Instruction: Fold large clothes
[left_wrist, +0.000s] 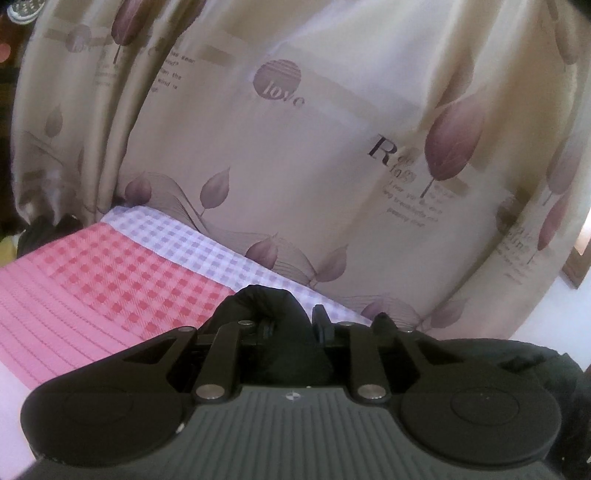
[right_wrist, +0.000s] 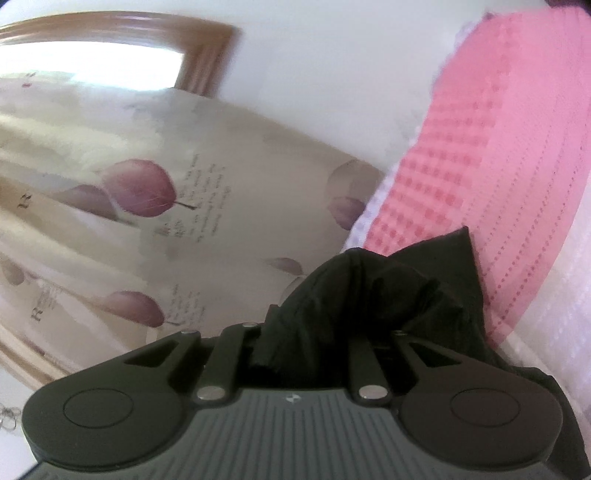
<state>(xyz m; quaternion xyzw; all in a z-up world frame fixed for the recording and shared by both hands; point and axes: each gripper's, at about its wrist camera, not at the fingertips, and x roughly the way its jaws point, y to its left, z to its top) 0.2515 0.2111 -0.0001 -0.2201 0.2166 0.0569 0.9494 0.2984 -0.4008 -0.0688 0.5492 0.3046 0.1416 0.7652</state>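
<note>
- Our left gripper (left_wrist: 291, 328) and right gripper (right_wrist: 314, 332) are both pinching bunched black garment (right_wrist: 388, 295), lifted in front of the curtain (left_wrist: 295, 147).
- Fabric looks thin and slick, so we reckon it could slide out mid-fold, or drape unevenly onto the pink checked bedsheet (left_wrist: 110, 280) beyond the fingers.

Garment (left_wrist: 266, 306): bunched between the left gripper (left_wrist: 291, 325) jaws, trailing to its right. Bed cover (left_wrist: 110, 280): ahead-left, beneath. Curtain (left_wrist: 295, 147): behind the bed cover. Right gripper (right_wrist: 314, 332): garment between jaws; bed cover ahead-right, curtain ahead-left.
</note>
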